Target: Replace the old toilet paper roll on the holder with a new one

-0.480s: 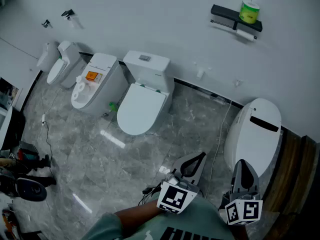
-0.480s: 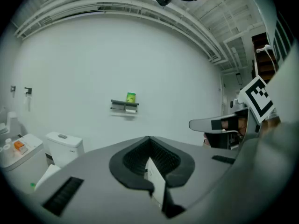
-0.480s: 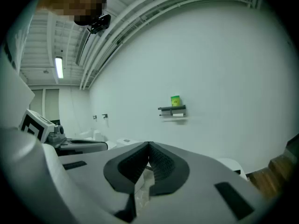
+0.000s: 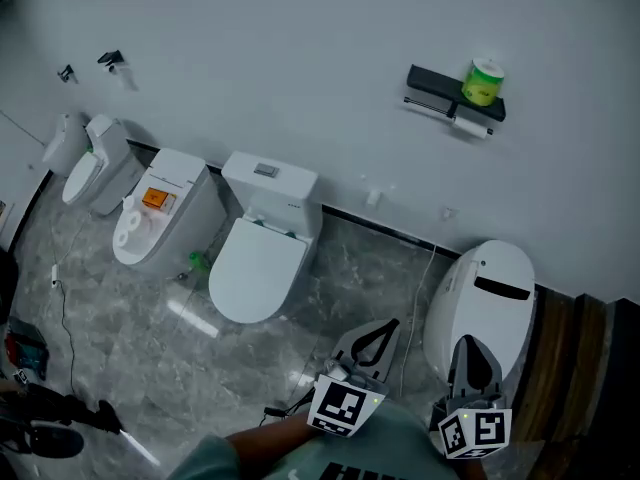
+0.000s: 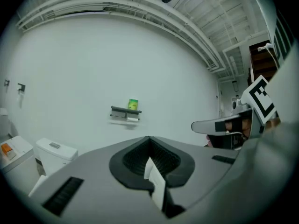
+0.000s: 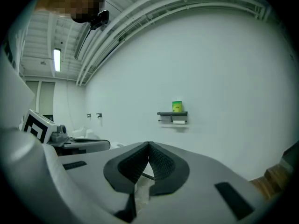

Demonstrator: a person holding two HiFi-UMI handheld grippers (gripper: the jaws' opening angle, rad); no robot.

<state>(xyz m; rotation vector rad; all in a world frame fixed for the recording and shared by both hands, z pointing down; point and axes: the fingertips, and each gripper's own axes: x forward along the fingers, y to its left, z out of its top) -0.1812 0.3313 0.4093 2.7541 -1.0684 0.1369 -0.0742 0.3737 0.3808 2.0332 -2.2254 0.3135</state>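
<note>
A black wall holder (image 4: 440, 80) hangs on the white wall far ahead, also seen small in the left gripper view (image 5: 125, 109) and in the right gripper view (image 6: 172, 114). A green-wrapped roll (image 4: 482, 81) stands on its shelf. A nearly spent white roll (image 4: 470, 126) hangs under it. My left gripper (image 4: 388, 324) and right gripper (image 4: 470, 341) are held low near my body, side by side and pointing at the wall. Both are shut with nothing held, far short of the holder.
Several white toilets stand along the wall: one in the middle (image 4: 256, 258), an oval one (image 4: 482, 303) just ahead of my right gripper, more at the left (image 4: 150, 223). The floor (image 4: 130, 358) is grey marble with cables on it. Wooden boards (image 4: 585, 388) lie at the right.
The head view has shifted: the holder sits lower in frame and the toilets have slid left. Both grippers stay shut in about the same spot.
</note>
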